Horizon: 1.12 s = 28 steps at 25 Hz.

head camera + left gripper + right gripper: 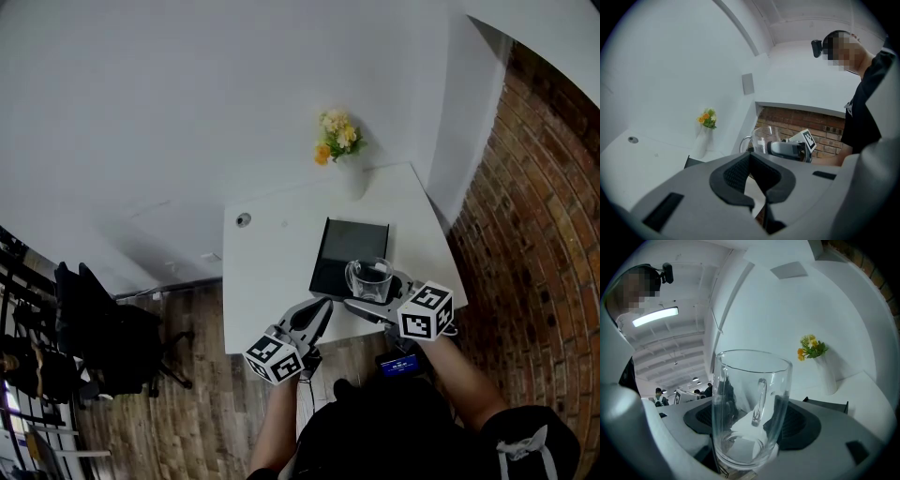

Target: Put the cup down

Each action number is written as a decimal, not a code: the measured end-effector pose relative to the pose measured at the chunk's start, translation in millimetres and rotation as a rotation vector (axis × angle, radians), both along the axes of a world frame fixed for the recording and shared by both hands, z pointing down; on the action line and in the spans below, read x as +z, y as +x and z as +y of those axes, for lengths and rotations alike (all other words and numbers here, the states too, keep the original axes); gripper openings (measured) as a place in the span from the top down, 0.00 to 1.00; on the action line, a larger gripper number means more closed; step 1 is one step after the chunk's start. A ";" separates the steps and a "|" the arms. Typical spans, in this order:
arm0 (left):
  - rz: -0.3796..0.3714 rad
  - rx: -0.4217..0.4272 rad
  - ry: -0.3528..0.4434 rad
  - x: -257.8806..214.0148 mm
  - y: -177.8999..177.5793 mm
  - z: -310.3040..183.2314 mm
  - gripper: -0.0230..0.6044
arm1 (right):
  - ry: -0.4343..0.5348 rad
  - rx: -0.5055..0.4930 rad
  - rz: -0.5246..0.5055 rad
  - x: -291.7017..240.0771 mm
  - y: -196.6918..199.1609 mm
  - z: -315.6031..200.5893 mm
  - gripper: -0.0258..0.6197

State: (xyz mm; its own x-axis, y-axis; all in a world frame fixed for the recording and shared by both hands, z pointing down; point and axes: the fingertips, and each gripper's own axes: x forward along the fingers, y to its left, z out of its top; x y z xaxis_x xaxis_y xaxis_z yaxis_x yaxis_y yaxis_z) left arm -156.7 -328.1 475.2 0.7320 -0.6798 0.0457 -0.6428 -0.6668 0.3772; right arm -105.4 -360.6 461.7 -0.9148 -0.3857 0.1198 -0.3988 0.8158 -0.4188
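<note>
My right claw (752, 420) is closed on the cup (740, 376). Its two black pads press the lower half of the glass from either side. The cup is empty and stands upright in my grip, mouth up and base down, with its handle (759, 401) on the side away from me.

What matters for setting it down is what lies straight under the base. The cup's long axis is vertical, so I judge the move to be a plain descent with no tilting. In the head view the cup sits over the near right corner of the dark mat (342, 248), which lies on the white surface (267, 253). In my right claw's own view I see white under the glass, and the mat's edge shows just beyond the far pad. I cannot tell whether the base would land on the mat, on bare surface, or across the mat's edge. I also cannot tell whether it already touches. A base half on the edge would rock, so I would want it wholly on one or the other.

My left claw (751, 157) has its tips together with nothing between them. It hangs near the surface's front edge, to the left of the cup and apart from it. The vase of flowers (339, 141) stands at the far edge, well clear.
</note>
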 end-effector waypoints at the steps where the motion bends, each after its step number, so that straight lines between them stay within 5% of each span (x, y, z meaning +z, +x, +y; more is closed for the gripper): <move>1: 0.000 0.000 0.003 -0.9 -0.2 0.2 0.95 | 0.001 0.000 -0.001 -0.2 -0.3 -0.2 0.36; 19: 0.012 -0.037 -0.013 -0.5 -11.8 13.9 0.95 | -0.093 -0.010 -0.001 18.1 -14.4 6.2 0.36; 28: 0.026 -0.131 -0.050 4.9 -64.7 36.0 0.95 | -0.100 0.297 0.202 94.2 -59.1 -30.5 0.36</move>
